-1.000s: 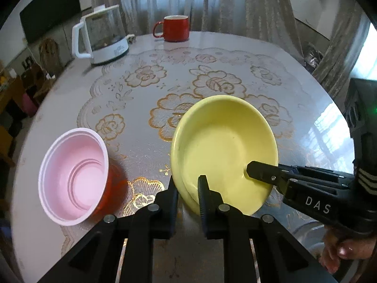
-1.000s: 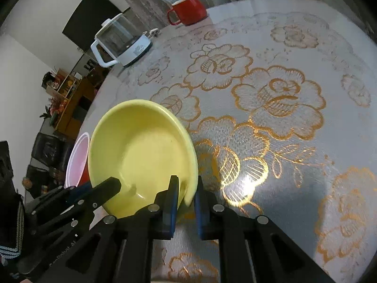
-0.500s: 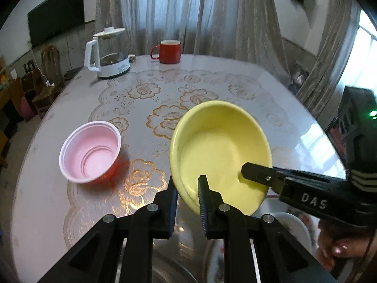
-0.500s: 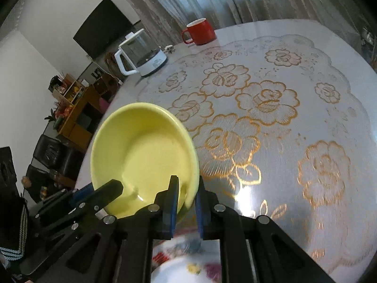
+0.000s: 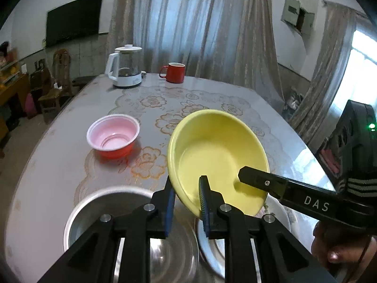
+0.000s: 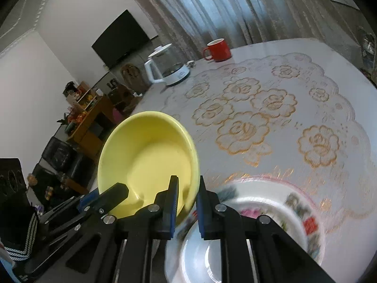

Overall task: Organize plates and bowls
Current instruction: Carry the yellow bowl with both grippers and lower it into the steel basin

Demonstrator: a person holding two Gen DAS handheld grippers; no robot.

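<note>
My left gripper is clamped on the near rim of the yellow bowl, and my right gripper pinches the same bowl at its rim, so it hangs tilted above the table between them. Under it, nearest me, sit a metal bowl at 7 o'clock and a flowered plate (blurred). Farther off at 10 o'clock stands the red-and-pink bowl. At 12 o'clock, the kettle and red mug stand at the far edge.
</note>
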